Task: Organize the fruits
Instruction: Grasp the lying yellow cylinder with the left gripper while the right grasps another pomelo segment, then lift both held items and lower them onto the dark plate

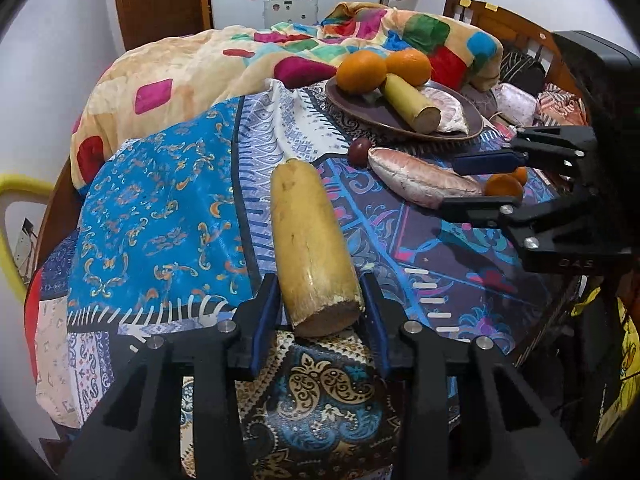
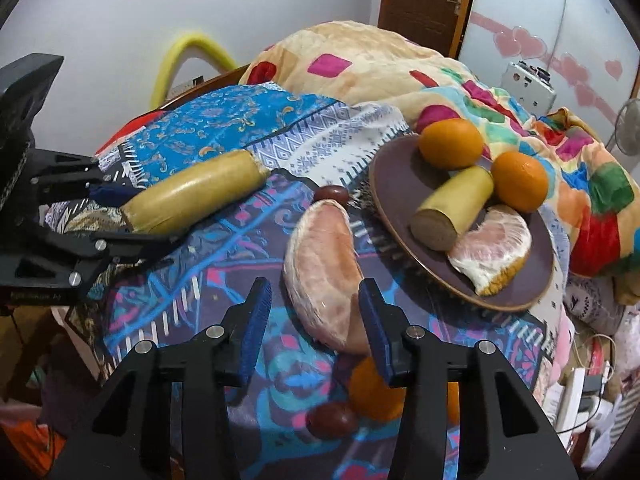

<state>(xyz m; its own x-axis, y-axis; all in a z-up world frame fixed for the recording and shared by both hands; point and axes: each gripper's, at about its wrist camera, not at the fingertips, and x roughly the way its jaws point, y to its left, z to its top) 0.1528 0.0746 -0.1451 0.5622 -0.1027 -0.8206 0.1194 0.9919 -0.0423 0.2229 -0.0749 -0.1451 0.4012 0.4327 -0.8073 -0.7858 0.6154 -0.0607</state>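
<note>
A long yellow fruit piece (image 1: 312,248) lies on the patterned cloth, its cut end between the fingers of my left gripper (image 1: 320,316), which close on it; it also shows in the right wrist view (image 2: 196,196). My right gripper (image 2: 316,320) is open around the near end of a pink pomelo segment (image 2: 324,268), also visible in the left wrist view (image 1: 420,178). A brown plate (image 2: 396,184) holds two oranges (image 2: 450,144), a shorter yellow piece (image 2: 452,208) and another pomelo segment (image 2: 492,248).
A small dark red fruit (image 2: 330,194) lies beside the plate. An orange (image 2: 372,392) and another dark red fruit (image 2: 330,420) lie under my right gripper. A bunched colourful blanket (image 1: 200,64) rises behind. The bed edge drops off at the right.
</note>
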